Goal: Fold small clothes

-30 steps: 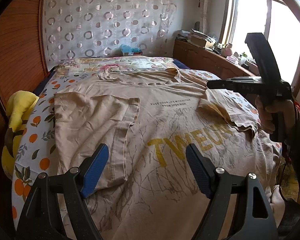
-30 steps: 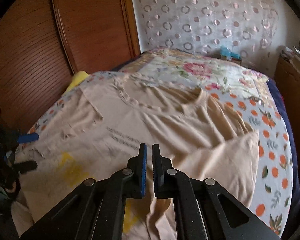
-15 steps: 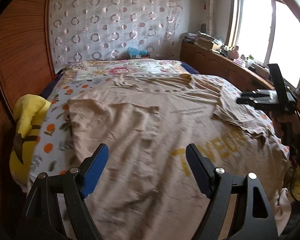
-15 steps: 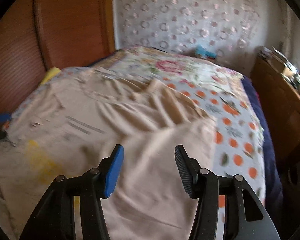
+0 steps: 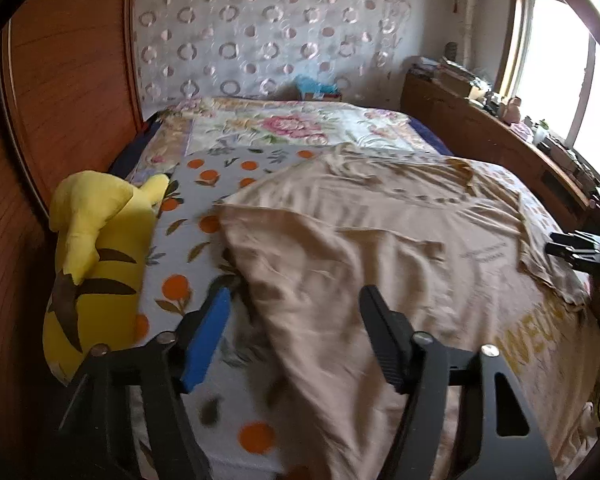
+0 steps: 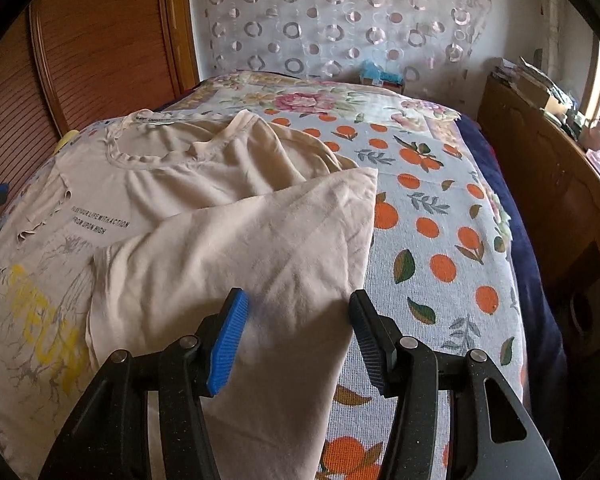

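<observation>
A beige T-shirt (image 5: 400, 248) with yellow lettering lies spread on the bed, both side parts folded in over its front. In the right wrist view the shirt (image 6: 188, 184) shows its collar at the far side and a folded flap near me. My left gripper (image 5: 296, 332) is open and empty above the shirt's left folded edge. My right gripper (image 6: 298, 340) is open and empty above the right folded flap's edge. The right gripper also shows in the left wrist view (image 5: 580, 246) at the far right.
The bed has an orange-print sheet (image 6: 440, 240) and a floral cover (image 5: 284, 124) behind. A yellow plush toy (image 5: 96, 256) lies at the bed's left edge. A wooden wardrobe (image 6: 100, 40) stands left; a cluttered wooden sideboard (image 5: 492, 128) runs along the right under the window.
My right gripper went from shut to open and let the right flap lie on the shirt. My left gripper stayed open and swung left toward the plush toy side.
</observation>
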Motion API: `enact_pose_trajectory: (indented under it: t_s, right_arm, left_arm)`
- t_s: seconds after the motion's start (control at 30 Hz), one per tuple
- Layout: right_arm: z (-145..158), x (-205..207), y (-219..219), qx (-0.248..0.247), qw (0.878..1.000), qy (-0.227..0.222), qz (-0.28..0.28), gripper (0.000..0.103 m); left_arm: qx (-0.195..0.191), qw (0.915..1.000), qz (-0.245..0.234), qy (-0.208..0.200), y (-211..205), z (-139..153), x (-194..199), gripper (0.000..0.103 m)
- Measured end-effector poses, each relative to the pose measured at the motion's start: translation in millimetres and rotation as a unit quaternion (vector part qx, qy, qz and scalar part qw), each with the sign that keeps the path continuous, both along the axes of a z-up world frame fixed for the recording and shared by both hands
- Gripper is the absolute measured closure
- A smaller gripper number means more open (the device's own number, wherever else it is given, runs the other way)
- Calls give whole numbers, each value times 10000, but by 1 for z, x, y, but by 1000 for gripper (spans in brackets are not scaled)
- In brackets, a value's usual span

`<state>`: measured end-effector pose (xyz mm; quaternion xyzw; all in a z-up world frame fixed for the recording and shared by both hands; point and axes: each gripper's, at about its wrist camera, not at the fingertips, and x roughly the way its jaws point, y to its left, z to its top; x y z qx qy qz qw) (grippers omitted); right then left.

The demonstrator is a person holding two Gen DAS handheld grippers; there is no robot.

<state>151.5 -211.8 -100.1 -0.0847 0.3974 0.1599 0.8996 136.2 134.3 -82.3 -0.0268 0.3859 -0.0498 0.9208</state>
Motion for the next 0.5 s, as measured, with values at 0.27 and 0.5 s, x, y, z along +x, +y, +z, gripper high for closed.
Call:
enact_pose_trajectory:
  t_s: [0.27,0.5]
  right_arm:
    - [-3,0,-11,46,10000,15,-27,44]
    - [-2,0,-13,32,10000,8,-20,43]
  left_arm:
    - [153,9987,182,450,14,-23,48,48]
    - [18,9984,249,504,19,-22,71,48]
